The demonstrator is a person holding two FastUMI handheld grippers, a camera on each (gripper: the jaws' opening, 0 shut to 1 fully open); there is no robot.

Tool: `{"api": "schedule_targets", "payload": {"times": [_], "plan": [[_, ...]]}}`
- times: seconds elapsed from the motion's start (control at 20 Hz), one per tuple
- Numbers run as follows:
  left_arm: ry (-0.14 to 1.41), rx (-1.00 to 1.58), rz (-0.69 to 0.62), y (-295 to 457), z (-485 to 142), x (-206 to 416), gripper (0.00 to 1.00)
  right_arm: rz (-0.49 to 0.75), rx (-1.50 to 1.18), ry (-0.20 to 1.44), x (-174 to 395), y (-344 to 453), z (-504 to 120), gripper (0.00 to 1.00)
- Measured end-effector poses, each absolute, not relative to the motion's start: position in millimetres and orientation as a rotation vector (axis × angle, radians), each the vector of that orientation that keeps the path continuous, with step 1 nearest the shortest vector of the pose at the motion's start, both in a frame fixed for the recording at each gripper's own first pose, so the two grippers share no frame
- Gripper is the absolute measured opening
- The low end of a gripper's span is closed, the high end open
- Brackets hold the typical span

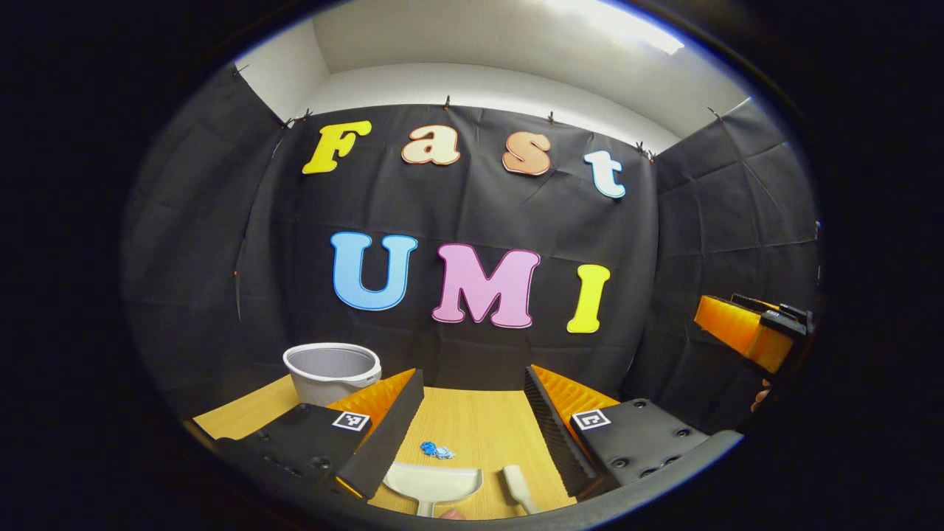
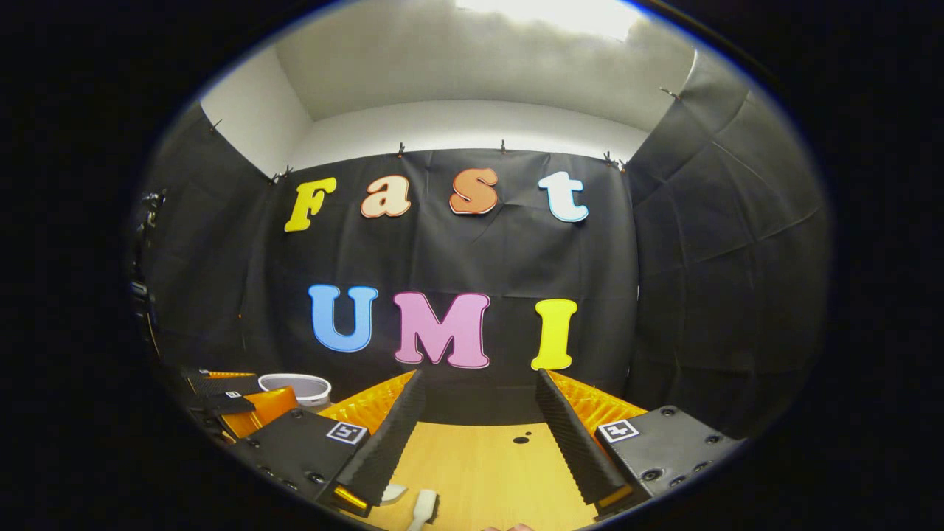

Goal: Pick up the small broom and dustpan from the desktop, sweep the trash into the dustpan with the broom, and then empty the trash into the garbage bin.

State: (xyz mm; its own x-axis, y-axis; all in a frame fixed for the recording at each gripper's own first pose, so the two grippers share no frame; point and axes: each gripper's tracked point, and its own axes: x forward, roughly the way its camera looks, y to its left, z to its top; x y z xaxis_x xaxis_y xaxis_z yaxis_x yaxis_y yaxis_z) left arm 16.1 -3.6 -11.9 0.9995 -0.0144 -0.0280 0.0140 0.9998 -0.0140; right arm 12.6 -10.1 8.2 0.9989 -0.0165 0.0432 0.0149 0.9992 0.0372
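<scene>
Broom (image 1: pixel 518 488) and dustpan (image 1: pixel 433 484) lie untouched side by side on the desk (image 1: pixel 479 424), blue trash (image 1: pixel 436 449) just beyond the dustpan, bin (image 1: pixel 332 371) at far left; both the left gripper (image 1: pixel 472 472) and right gripper (image 2: pixel 479 472) hover with fingers spread, so nothing is done yet.

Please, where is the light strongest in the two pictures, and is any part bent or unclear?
Left gripper view: ceiling light glares at top right; fisheye curves the walls; the dustpan and the blue trash look sharp. Right gripper view: glare at top centre washes out the ceiling; the broom sits cropped at the bottom edge.
</scene>
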Motion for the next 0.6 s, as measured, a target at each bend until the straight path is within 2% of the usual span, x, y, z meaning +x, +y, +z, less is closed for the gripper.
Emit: {"api": "schedule_targets", "payload": {"times": [0.05, 0.1, 0.15, 0.2, 0.35, 0.6], "plan": [[0.035, -0.015, -0.015, -4, -15, 16, 0.82, -0.014, 0.022, -0.027, 13, -8, 4, 0.97], [0.037, -0.015, -0.012, -3, -16, 16, 0.80, -0.014, 0.007, -0.016, 12, -8, 1, 0.88], [0.038, -0.010, -0.006, -1, -17, 15, 0.80, -0.010, -0.005, -0.012, 11, -5, 0, 0.98], [0.038, -0.002, 0.001, 1, -18, 14, 0.84, -0.003, -0.017, -0.011, 9, -3, -1, 0.97], [0.045, 0.017, 0.016, 5, -23, 10, 0.80, 0.025, -0.043, 0.006, 8, 8, -10, 0.97], [0.078, 0.018, 0.039, 14, -32, 8, 0.80, 0.073, -0.046, 0.054, 14, 31, -26, 0.98]]}}
